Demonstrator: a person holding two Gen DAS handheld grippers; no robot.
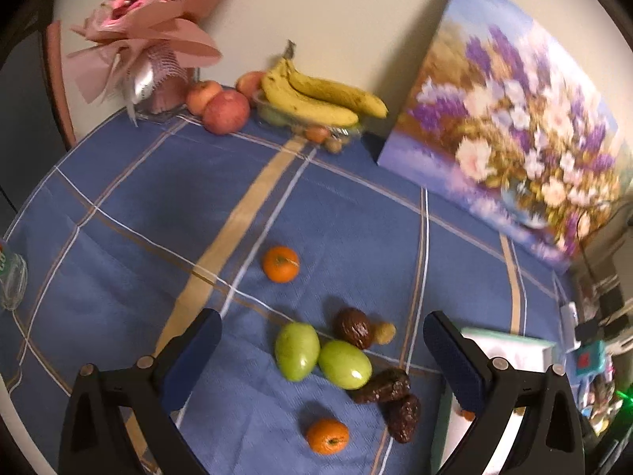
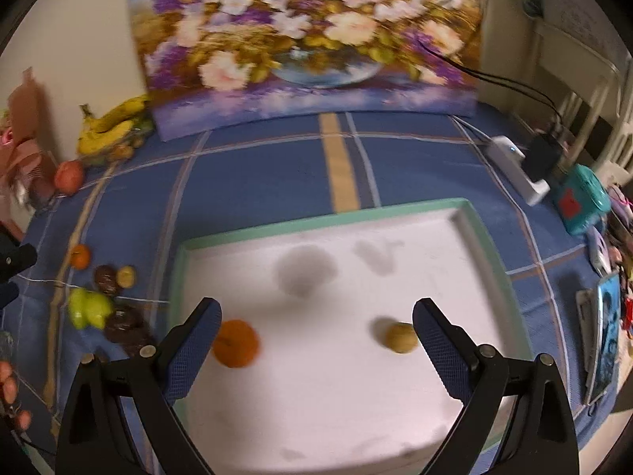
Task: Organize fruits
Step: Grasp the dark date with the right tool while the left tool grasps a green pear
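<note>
My left gripper (image 1: 322,350) stands open above a cluster of loose fruit on the blue checked cloth: two green fruits (image 1: 322,354), a brown walnut (image 1: 354,327), dark dates (image 1: 391,398), and two tangerines (image 1: 281,264) (image 1: 327,436). Nothing is between its fingers. My right gripper (image 2: 316,336) hangs open over the white tray with a green rim (image 2: 316,219). In the tray lie a tangerine (image 2: 239,343) near the left finger and a small tan fruit (image 2: 400,337) near the right finger. Neither is gripped.
Bananas (image 1: 320,97) on a clear dish and apples (image 1: 225,111) sit at the back by a pink bouquet (image 1: 154,39). A flower painting (image 1: 510,126) leans on the wall. A power strip (image 2: 518,170), a teal box (image 2: 581,198) and photos crowd the right edge.
</note>
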